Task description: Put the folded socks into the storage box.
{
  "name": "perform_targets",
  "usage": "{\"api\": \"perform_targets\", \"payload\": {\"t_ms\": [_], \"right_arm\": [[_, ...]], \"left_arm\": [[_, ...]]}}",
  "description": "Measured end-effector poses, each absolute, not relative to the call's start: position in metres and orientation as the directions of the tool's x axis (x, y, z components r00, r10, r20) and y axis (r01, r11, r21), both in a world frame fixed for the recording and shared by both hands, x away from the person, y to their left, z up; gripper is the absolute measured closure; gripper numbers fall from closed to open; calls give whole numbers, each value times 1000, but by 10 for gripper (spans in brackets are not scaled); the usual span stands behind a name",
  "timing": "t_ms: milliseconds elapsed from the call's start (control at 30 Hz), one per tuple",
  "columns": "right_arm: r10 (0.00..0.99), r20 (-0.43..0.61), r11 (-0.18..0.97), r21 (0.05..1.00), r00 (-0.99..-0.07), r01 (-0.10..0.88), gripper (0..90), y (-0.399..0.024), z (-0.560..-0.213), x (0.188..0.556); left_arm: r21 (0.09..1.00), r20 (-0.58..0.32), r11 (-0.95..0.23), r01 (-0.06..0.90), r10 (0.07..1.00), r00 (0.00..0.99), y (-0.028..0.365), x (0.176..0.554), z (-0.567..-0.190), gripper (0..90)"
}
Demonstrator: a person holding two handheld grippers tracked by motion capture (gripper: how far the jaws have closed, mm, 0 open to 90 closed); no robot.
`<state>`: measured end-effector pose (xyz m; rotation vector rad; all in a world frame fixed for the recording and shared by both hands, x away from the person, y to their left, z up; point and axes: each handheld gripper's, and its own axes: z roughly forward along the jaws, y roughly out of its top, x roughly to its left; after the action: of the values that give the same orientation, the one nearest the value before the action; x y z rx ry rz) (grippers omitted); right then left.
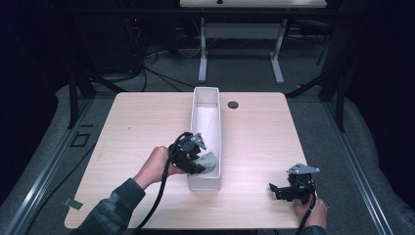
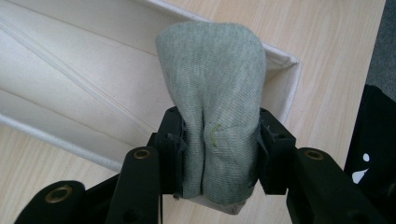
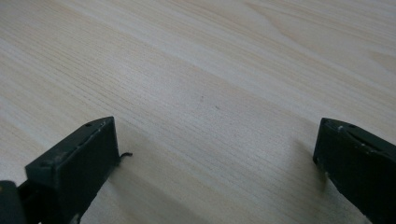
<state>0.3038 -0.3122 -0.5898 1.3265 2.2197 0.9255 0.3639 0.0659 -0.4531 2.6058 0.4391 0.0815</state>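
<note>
A rolled grey-green sock (image 2: 215, 107) is clamped between the jaws of my left gripper (image 2: 217, 156), which is shut on it. From the high view, that left gripper (image 1: 198, 164) holds the sock (image 1: 209, 160) over the near end of a long white fabric bin (image 1: 195, 115) in the table's middle. The sock's rounded end points into the bin (image 2: 70, 84). Over bare wood at the table's near right, my right gripper (image 1: 279, 190) is open, and its jaws stand wide apart with nothing between them in its own view (image 3: 215, 154).
The light wooden table (image 1: 137, 122) has a round grey cable grommet (image 1: 233, 104) just right of the bin's far end. A white desk frame (image 1: 240, 34) stands on the floor beyond the table. Cables trail from both grippers toward the near edge.
</note>
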Motion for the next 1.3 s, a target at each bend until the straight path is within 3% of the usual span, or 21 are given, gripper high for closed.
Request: {"api": "perform_targets", "payload": {"t_ms": [533, 1300], "right_arm": [[880, 4, 332, 709, -474, 622, 0, -312, -590, 304], [880, 3, 333, 710, -475, 620, 0, -312, -590, 304]], "left_arm": [[446, -31, -844, 297, 317, 948, 61, 366, -461, 589], [430, -41, -840, 331, 348, 937, 59, 370, -466, 504]]}}
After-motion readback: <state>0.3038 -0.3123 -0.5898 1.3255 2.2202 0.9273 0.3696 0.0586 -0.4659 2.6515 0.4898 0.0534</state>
